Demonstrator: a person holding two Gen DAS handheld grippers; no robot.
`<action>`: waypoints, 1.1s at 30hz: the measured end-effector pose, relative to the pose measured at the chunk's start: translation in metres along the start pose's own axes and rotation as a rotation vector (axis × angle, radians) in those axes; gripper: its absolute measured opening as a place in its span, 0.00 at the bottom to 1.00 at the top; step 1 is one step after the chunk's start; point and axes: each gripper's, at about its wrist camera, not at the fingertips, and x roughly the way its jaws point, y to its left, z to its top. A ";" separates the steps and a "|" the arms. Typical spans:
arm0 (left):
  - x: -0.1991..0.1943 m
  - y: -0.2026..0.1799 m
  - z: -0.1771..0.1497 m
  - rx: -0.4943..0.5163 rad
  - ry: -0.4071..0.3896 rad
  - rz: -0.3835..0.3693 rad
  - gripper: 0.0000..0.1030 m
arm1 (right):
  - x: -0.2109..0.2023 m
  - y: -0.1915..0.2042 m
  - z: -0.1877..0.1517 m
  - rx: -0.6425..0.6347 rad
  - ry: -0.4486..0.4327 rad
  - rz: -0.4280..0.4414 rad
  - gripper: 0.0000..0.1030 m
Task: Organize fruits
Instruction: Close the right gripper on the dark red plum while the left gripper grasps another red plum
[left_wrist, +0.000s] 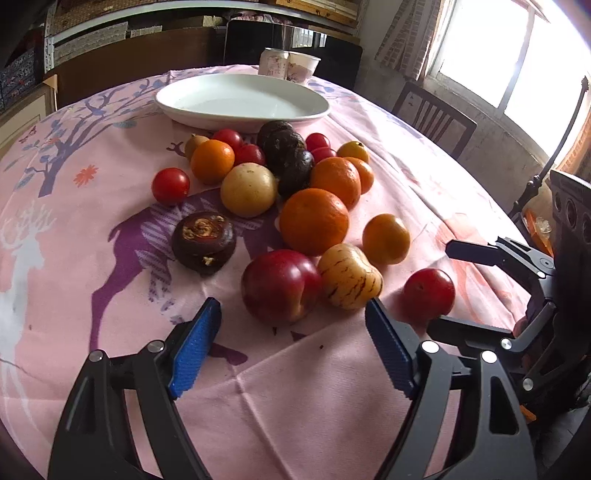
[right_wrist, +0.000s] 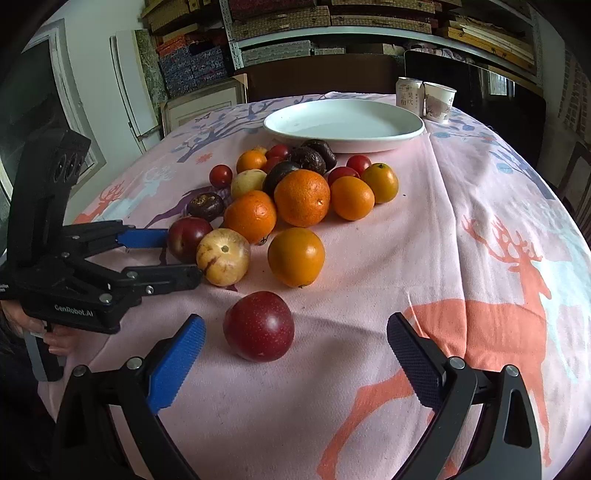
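The fruits (left_wrist: 295, 206) lie in a loose heap near the middle of the counter (right_wrist: 461, 229), just short of a white oval plate (right_wrist: 343, 127) toward the far edge: glossy oranges (left_wrist: 314, 221), small red cherry tomatoes (left_wrist: 170, 185), dark wrinkled passion fruits (left_wrist: 291, 162), a pale yellow round fruit (left_wrist: 248, 189), a cream melon with purple streaks (left_wrist: 349, 277) and a squat brown water chestnut (left_wrist: 203, 242). Two smooth red plums sit nearest — one plum (left_wrist: 280, 286) touches the streaked melon, the other plum (right_wrist: 258, 325) lies alone toward the near edge. The left gripper (left_wrist: 291, 332) is released, its ridged blue pads on either side of the first plum without pressing it; the right gripper (right_wrist: 295, 343) stands wide and released around the lone plum. The counter wears a pink cloth printed with deer and trees, creased in folds. Behind the plate stand a can (right_wrist: 408, 95) and a paper cup (right_wrist: 439, 101) — beyond them, shelves of stacked boxes (right_wrist: 295, 22) and a bright window (left_wrist: 517, 48).
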 end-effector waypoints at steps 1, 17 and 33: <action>-0.001 -0.005 0.001 0.025 -0.004 -0.018 0.66 | 0.001 0.001 0.000 -0.006 0.002 0.003 0.94; -0.006 -0.006 0.001 0.046 -0.033 -0.012 0.19 | 0.000 0.019 -0.002 -0.051 0.014 0.010 0.37; -0.047 -0.041 0.000 0.156 -0.178 0.097 0.62 | -0.026 -0.005 0.002 0.003 -0.052 -0.009 0.37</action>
